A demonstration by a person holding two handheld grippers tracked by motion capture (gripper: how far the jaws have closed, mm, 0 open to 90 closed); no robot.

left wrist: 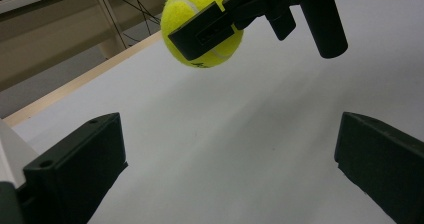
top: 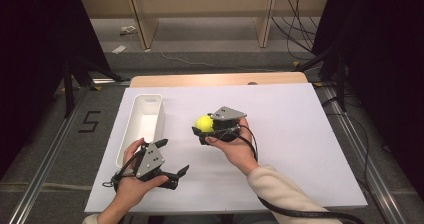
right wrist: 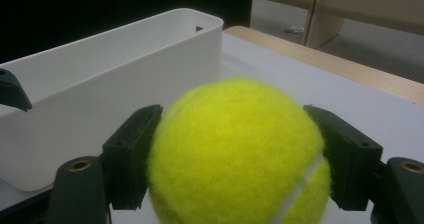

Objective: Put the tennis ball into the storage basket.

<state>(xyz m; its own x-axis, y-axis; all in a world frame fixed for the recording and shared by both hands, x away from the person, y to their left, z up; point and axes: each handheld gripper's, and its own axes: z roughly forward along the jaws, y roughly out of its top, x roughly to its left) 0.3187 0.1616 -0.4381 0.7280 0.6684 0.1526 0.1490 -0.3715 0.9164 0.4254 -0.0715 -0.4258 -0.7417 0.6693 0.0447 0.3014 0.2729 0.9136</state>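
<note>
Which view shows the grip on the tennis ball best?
Right gripper view: the tennis ball sits close up, a jaw pressed on each side. Left gripper view shows it farther off, clamped above the table. High view shows it small, partly covered by the right gripper.

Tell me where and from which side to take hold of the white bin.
Grip the white bin on one long side wall, coming straight down from above. It is a long, narrow open-topped box, so its thin upright rim fits between jaws. The near end, beside the open left gripper, looks the easiest reach; the right gripper holds the tennis ball.
</note>
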